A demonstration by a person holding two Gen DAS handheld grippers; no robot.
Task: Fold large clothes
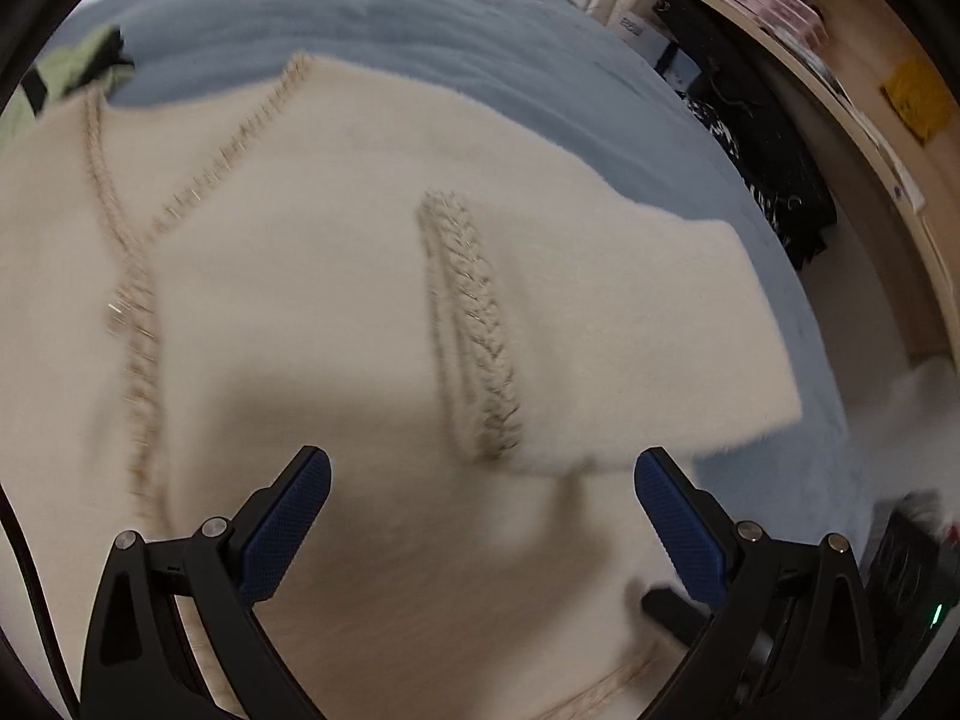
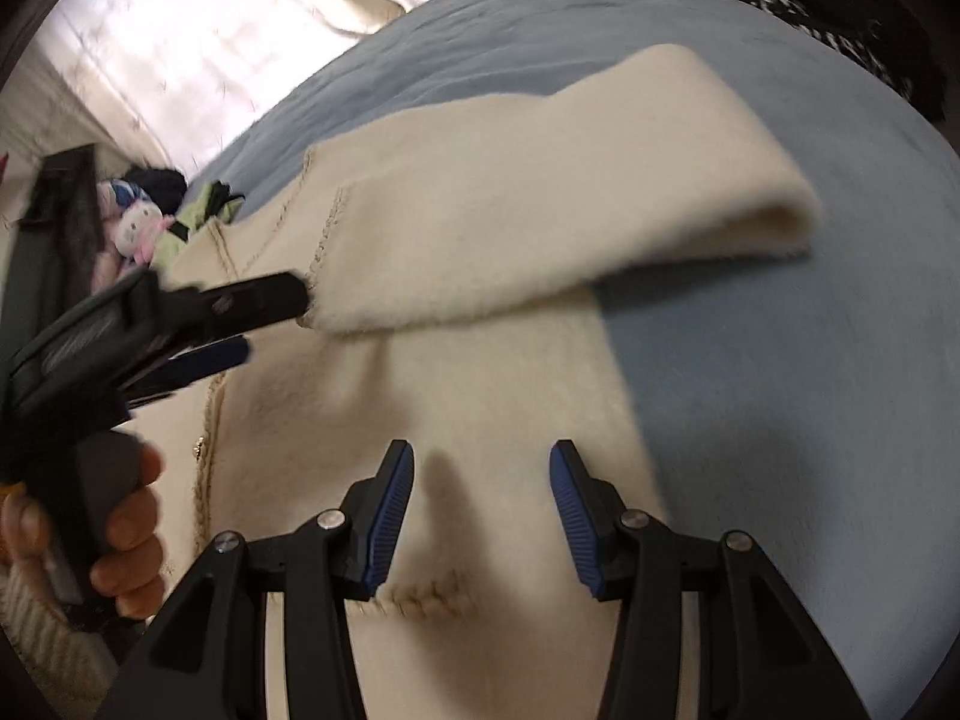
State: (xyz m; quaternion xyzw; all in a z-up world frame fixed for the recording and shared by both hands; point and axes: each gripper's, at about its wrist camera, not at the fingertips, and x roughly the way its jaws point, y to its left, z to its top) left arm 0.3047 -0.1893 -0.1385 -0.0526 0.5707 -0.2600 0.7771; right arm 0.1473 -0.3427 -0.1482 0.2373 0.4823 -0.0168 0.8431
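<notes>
A cream woolly coat (image 1: 312,276) with braided trim lies spread on a blue bedcover (image 1: 432,18). One sleeve (image 1: 630,312) is folded across the body, its braided cuff (image 1: 474,324) lying on the front. My left gripper (image 1: 480,480) is open and empty, just above the coat near that cuff. In the right wrist view the coat (image 2: 480,372) and folded sleeve (image 2: 570,210) lie on the bedcover (image 2: 810,360). My right gripper (image 2: 480,480) is open and empty over the coat's body. The left gripper (image 2: 264,324) shows at left, open beside the sleeve's cuff, held by a hand (image 2: 126,534).
A green garment (image 1: 78,69) lies at the bed's far left. Dark clothes (image 1: 762,138) and a wooden shelf (image 1: 840,96) with boxes stand to the right of the bed. Soft toys (image 2: 135,222) lie by the curtain (image 2: 198,42).
</notes>
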